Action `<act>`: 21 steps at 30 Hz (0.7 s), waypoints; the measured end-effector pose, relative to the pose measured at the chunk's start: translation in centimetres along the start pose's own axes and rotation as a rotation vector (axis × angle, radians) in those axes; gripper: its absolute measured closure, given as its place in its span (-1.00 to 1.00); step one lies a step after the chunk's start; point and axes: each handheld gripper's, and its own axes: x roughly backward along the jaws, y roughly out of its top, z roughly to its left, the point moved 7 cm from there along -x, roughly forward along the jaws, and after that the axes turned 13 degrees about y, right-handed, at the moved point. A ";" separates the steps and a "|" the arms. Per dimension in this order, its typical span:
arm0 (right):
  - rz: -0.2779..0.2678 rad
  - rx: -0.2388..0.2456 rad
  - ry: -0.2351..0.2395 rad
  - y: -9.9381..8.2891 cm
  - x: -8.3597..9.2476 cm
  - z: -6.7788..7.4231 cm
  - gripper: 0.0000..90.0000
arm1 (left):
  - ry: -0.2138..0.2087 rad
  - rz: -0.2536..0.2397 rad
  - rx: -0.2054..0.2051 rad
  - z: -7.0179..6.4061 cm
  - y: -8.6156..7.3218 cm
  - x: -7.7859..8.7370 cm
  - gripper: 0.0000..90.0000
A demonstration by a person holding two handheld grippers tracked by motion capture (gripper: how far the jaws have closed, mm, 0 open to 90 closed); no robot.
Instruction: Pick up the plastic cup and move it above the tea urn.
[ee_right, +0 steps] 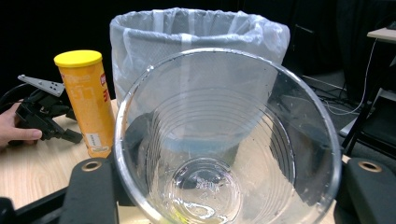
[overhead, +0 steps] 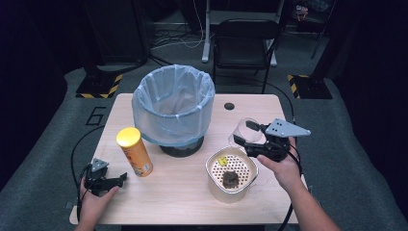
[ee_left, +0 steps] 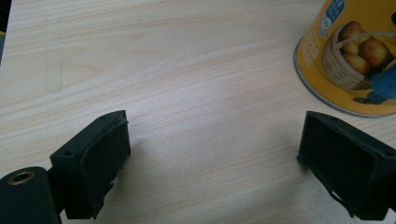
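While one clear plastic cup (ee_right: 228,140) sits clamped in the right gripper (overhead: 254,138), the left gripper (overhead: 107,181) lies released on the table (overhead: 192,197).

Counted across the views: two grippers, one cup, one yellow crisp can (overhead: 134,151), one bin (overhead: 173,103) lined with a pale blue bag, and one cream strainer pot (overhead: 231,174) with a single dark clump on its perforated insert. The cup is tipped on its side above the table, just beyond the strainer pot and to the right of the bin, its mouth facing the right gripper view with a jaw pressed on either side of its wall. The left gripper rests low at the near left corner, jaws spread wide with bare wood between them, the can standing upright just beside one jaw. One black chair (overhead: 244,43) stands beyond the table.
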 end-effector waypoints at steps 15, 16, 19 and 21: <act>0.023 0.040 0.009 4.8 -0.7 0.7 -0.28 | 0.001 -0.001 -0.002 0.0 0.0 0.0 -0.81; 0.023 0.040 0.009 4.8 -0.7 0.7 -0.28 | 0.001 -0.001 -0.002 0.0 0.0 0.0 -0.81; 0.027 0.031 0.027 5.8 -1.2 1.1 -0.28 | 0.003 -0.001 -0.006 0.1 0.0 0.0 -0.81; 0.031 0.026 0.036 6.4 -1.5 1.2 -0.28 | 0.001 0.002 -0.004 0.0 0.0 0.0 -0.80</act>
